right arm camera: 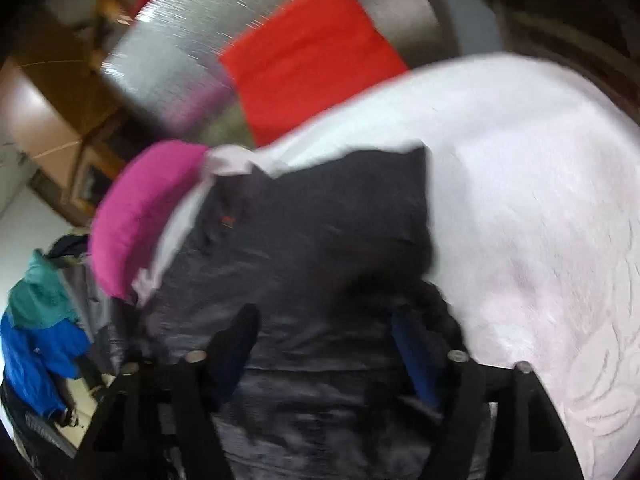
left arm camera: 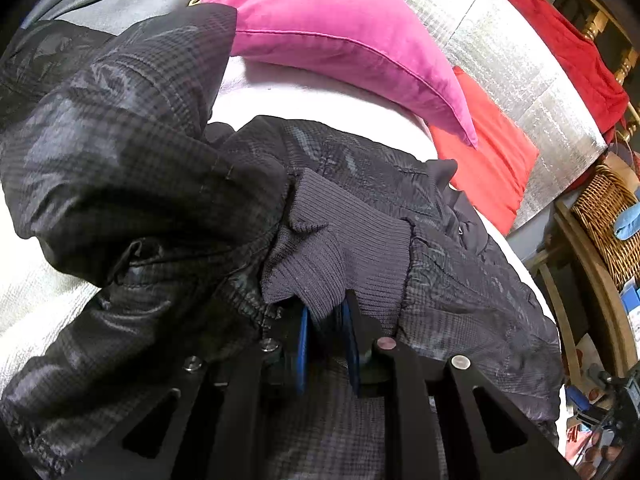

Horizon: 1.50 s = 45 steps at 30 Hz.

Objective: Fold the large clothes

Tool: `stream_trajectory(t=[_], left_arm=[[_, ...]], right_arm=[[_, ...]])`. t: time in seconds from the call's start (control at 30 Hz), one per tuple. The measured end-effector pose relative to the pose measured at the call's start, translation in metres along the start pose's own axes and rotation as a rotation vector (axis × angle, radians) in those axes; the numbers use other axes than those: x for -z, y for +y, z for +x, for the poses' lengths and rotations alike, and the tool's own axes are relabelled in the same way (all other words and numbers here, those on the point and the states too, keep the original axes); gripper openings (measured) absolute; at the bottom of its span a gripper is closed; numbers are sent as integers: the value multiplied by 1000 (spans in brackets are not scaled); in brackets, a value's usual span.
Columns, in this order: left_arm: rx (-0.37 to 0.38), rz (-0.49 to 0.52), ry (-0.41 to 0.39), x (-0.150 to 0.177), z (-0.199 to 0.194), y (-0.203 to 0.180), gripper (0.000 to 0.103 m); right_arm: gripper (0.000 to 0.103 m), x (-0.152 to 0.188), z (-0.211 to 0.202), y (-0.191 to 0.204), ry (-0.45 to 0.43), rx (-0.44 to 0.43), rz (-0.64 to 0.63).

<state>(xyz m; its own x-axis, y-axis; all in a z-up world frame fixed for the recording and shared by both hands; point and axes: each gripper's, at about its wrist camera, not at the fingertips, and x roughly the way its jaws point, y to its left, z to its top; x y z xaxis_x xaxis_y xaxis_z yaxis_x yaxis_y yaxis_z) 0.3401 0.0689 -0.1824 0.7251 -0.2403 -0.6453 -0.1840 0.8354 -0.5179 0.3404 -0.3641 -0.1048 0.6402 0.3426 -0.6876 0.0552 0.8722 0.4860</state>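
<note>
On the white bedspread (right arm camera: pixel 540 208) right ahead of both my claws lies the dark checked jacket (left arm camera: pixel 120 152), bunched up, body spread away from me toward the pink pillow (left arm camera: pixel 340 28). My left gripper (left arm camera: pixel 326 336) is clamped shut on the ribbed knit cuff (left arm camera: pixel 340 248), cuff sticking up out of the blue pads (left arm camera: pixel 303 344), sleeve fabric heaped just left of it. My right gripper (right arm camera: pixel 328 344) stands wide open, nothing pinched; jacket cloth lies below and between the fingers but I can't tell if it touches, view is blurred. Jacket body runs forward from the right claw to a squared far edge (right arm camera: pixel 400 160) near the pillow and red cushion (right arm camera: pixel 312 60). Key relation: sleeve end is in the left claw, so left is nearer; next fold probably carries that cuff across the body. Silver quilted panel (left arm camera: pixel 520 68) behind, wicker basket (left arm camera: pixel 604 216) off to the side, blue-teal garment (right arm camera: pixel 36 332) well apart.
</note>
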Motion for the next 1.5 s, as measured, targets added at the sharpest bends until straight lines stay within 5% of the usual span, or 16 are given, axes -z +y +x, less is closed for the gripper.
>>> stream_trajectory(t=[0.1, 0.3, 0.43, 0.5, 0.6, 0.73, 0.9, 1.07, 1.33, 1.5], left_arm=[[1, 4, 0, -1, 0, 0, 20], [4, -1, 1, -1, 3, 0, 20], [18, -5, 1, -1, 3, 0, 20], [19, -1, 3, -1, 3, -1, 21], [8, 9, 16, -4, 1, -7, 34], [20, -5, -4, -10, -34, -22, 71], [65, 96, -111, -3, -116, -23, 82], [-30, 99, -148, -17, -182, 47, 85], [-191, -282, -152, -101, -199, 233, 85], [-232, -405, -226, -142, -191, 291, 85]], right_arm=[[94, 14, 40, -21, 115, 112, 31], [94, 20, 4, 8, -33, 43, -40], [98, 26, 41, -3, 79, 117, -43], [98, 24, 27, 5, 23, 101, -38], [98, 33, -3, 20, -48, 107, -69], [98, 90, -55, 28, -132, 107, -119], [98, 151, -75, 17, -98, 102, -88], [98, 169, -65, 15, -97, 127, -151], [103, 180, -61, 7, -81, 120, -179], [103, 182, -60, 8, -80, 138, -197]])
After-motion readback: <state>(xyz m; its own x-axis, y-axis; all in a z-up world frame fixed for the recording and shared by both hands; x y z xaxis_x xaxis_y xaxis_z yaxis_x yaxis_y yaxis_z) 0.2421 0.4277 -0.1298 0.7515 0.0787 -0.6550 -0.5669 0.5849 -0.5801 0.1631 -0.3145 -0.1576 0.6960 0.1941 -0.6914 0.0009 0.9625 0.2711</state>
